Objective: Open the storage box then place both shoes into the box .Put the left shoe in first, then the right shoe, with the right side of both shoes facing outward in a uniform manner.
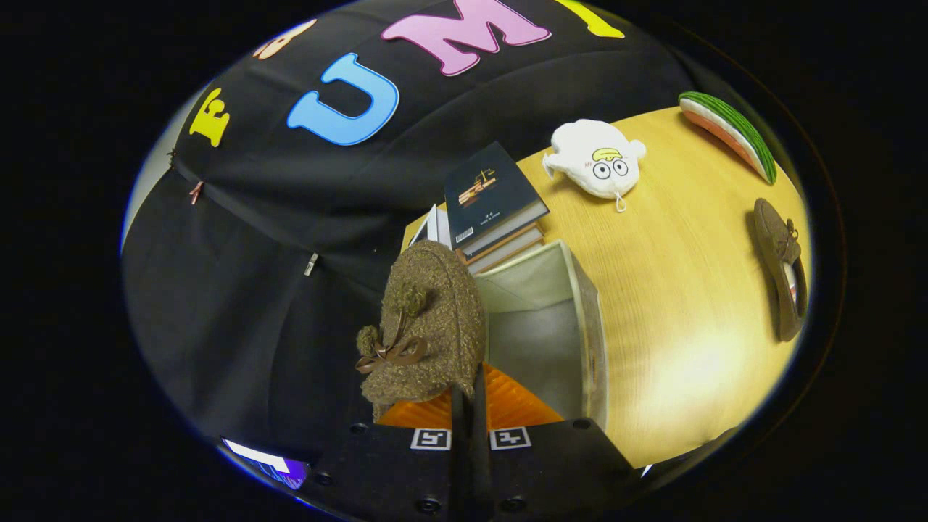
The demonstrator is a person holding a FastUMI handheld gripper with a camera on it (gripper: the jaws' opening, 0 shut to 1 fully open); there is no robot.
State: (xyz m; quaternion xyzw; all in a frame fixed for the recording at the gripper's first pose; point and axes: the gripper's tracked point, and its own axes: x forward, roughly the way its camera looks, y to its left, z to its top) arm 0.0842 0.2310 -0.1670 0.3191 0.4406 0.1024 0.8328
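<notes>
Brown fuzzy shoe, item 1: held shoe (pixel 424 319), woolly, with a bow and 2 pom-poms, was carried just above the near-left edge of the storage box.
Gripper state: the gripper (pixel 470 395) had its fingers closed together with no visible gap, clamped on the rear of the held shoe; the grip looked firm, though the contact itself was partly hidden by the shoe.
Landmark: storage box (pixel 580 290), pale fabric, stood open on the wooden table (pixel 689 304); its interior floor appeared bare.
Shoe, item 2: second shoe (pixel 781 268), same brown material, lay on the table well to the right of the storage box, untouched.
Neighbours of the box: stack of books (pixel 493 199) touched or nearly touched its far side; a white plush toy (pixel 594 161) sat beyond the box to the right; a watermelon-slice cushion (pixel 728 134) lay farther still.
Progress, judged: box opened, done. First shoe lifted and brought to the box, not yet lowered in. Whether it was the left shoe could not be told.
Remaining, judged: set shoe 1 inside with its right side outward, release, fetch shoe 2, place it alongside in the same orientation.
</notes>
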